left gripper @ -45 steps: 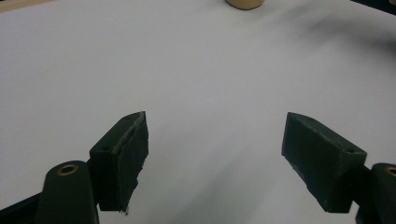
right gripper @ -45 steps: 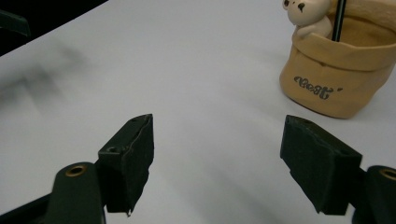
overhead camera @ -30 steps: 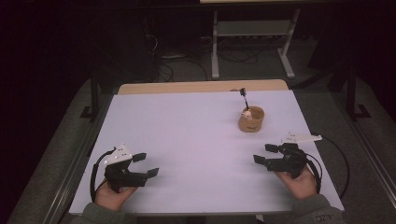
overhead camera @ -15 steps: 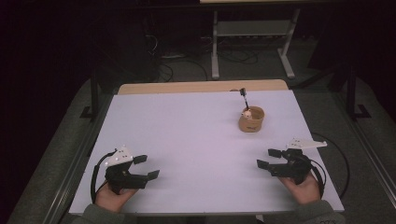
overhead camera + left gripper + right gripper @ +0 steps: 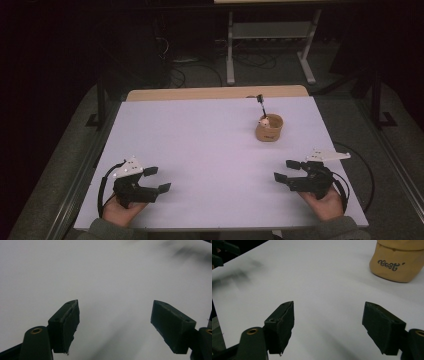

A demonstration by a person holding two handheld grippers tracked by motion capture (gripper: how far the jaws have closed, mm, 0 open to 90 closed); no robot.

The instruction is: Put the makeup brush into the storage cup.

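1. Over the table, from the high view: a tan cup stands at about one o'clock from the table's middle, with a dark-handled stick rising out of it and leaning toward eleven o'clock. Any writing on the cup is too small to read from here. The left gripper sits at seven o'clock, the right gripper at five o'clock, each in a hand at the near edge. Both have their jaws spread wide, holding nothing, well apart from the cup.

2. Left gripper view: the left gripper is released, jaws far apart over bare white surface, nothing between them.

3. Right gripper view: the cup stands at one o'clock, bearing dark script that looks like "Best". The right gripper gapes wide, empty, short of the cup.
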